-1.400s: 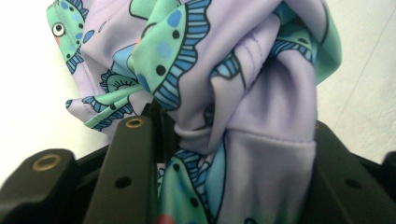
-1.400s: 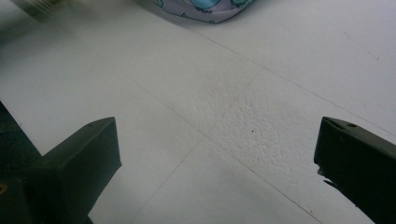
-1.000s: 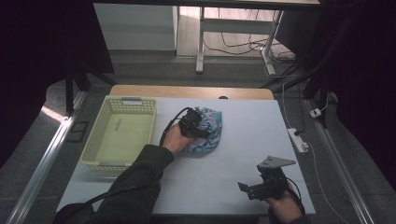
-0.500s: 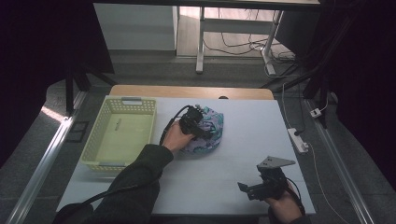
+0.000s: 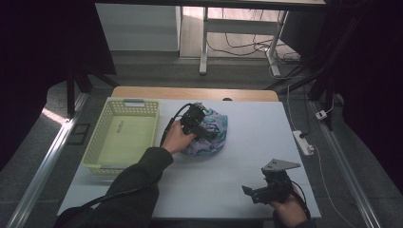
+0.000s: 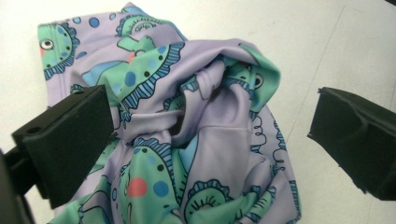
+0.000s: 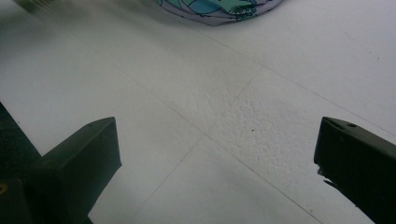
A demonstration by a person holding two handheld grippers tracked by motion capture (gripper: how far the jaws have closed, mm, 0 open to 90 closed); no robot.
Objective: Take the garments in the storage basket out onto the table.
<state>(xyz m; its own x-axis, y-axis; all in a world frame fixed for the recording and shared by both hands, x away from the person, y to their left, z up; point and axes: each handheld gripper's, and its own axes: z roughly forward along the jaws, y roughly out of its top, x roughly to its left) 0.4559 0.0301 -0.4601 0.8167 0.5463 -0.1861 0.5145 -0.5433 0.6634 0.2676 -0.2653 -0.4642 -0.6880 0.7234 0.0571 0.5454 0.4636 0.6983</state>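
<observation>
Hovering over one crumpled cloth (image 5: 209,135), the left gripper (image 5: 202,124) has its jaws spread wide; they have just been opening, and in the left gripper view the cloth (image 6: 196,140) lies bunched beneath and between them, with neither pad pressing on it. The cloth, lilac with green and blue creatures, sits near the middle of the single white table (image 5: 247,156), just right of one yellow basket (image 5: 122,137). The right gripper (image 5: 256,192) rests near the table's front right edge, well apart from the cloth, jaws also wide over bare table (image 7: 219,135). Two grippers, one cloth, one basket.
</observation>
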